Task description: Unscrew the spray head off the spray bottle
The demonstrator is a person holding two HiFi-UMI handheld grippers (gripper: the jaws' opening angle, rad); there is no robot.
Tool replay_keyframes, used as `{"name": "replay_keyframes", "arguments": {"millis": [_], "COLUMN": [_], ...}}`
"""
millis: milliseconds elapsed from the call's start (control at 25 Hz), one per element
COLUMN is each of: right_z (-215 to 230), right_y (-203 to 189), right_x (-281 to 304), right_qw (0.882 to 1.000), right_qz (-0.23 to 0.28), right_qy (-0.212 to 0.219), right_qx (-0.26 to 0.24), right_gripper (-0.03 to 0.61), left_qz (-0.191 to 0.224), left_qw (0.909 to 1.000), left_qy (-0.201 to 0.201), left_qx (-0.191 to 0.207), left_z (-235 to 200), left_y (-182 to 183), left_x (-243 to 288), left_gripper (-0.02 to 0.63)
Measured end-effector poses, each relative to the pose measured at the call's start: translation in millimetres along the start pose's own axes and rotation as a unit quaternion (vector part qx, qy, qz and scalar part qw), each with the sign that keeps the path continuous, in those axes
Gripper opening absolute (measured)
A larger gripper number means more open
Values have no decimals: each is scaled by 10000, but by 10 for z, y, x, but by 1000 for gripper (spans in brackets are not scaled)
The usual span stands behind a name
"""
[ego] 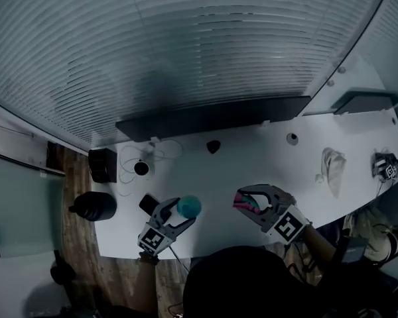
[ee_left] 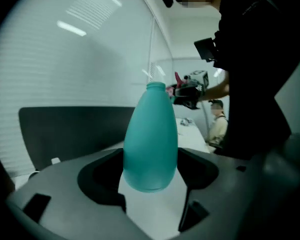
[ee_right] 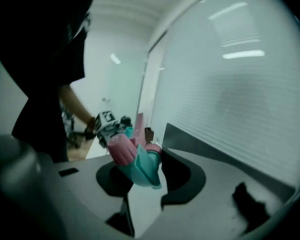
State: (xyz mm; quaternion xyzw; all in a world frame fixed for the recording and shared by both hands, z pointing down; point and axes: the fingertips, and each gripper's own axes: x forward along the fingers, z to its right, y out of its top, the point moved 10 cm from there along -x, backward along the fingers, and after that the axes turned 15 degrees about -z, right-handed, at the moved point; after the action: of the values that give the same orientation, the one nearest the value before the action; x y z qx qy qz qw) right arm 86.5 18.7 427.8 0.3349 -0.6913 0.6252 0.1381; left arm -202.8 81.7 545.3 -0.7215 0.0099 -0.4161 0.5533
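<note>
Left hand-held gripper (ego: 180,212) clamps the bare-necked teal plastic spray bottle (ego: 189,206). Right hand-held gripper (ego: 243,201) grips the pink-and-teal spray head (ego: 247,203), well apart from the bottle.

Tabletop (ego: 219,177) centre free; black panel (ego: 212,116) walls far edge; cloth (ego: 333,167) right.

**Operator in black, grey claws in hand**

The person wears a short-sleeved black top (ee_left: 255,74). The left claw (ego: 183,212) and right claw (ego: 247,203) are pale grey moulded pieces with dark recesses behind the jaws. Each carries a marker cube, left (ego: 154,239) and right (ego: 287,227), white with black square patterns.
</note>
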Motion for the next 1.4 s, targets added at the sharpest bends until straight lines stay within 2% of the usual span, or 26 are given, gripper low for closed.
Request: {"name": "replay_keyframes", "arguments": {"millis": [80,120,240,320,360,480,560,600,640,680,800,920,960,1000,1080,1400], "right_z": [-52,-112,-320,-396,-406,-387,-355,-336,-317,-305,-325,-407,-446,-481,-515,-562], "right_y": [-120,-189,-437,-610,-686,-844,-863,-844,-809,-767,-641,-546,-533,-525,-514,-429], "right_x": [45,88,268,404,455,479,431,396,353,306,157,52,50,55,70,255], "right_qw": [9919,9851,9705,9654,9638,9624,9654,9688,9737,9796,9940,9962,9948,9933,9919,9893], "right_qz": [543,741,860,724,662,541,467,399,291,163,-260,-859,-1003,-1095,-1153,-1262], "right_qy": [-30,-48,-33,70,133,266,289,294,294,277,118,-3,-34,-54,-83,-69], "right_qx": [1150,1549,2253,2503,2578,2650,2548,2429,2240,1985,1058,123,-163,-376,-522,-727], "right_gripper": [127,127,127,127,127,127,127,127,127,127,127,127,127,127,127,127], "left_qz": [453,582,700,599,523,222,-76,-308,-605,-944,-1916,-2580,-2704,-2779,-2856,-3002], "left_qw": [9960,9925,9814,9794,9817,9913,9915,9886,9825,9727,9269,8780,8654,8576,8527,8527], "left_qy": [723,995,1518,1551,1473,1171,1260,1463,1759,2110,3053,3535,3630,3696,3749,3529], "left_qx": [-263,-397,-941,-1145,-1088,-566,-311,-191,-33,189,1049,1940,2149,2251,2252,2414], "left_z": [129,209,411,480,504,554,526,491,448,404,291,223,204,182,136,210], "left_y": [42,56,-1,-72,-92,-98,-95,-93,-98,-117,-136,-77,-56,-40,-36,-78], "left_x": [50,99,296,409,448,496,468,441,412,386,320,278,262,248,240,381], "left_gripper": [337,337,337,337,337,337,337,337,337,337,337,337,337,337,337,337]}}
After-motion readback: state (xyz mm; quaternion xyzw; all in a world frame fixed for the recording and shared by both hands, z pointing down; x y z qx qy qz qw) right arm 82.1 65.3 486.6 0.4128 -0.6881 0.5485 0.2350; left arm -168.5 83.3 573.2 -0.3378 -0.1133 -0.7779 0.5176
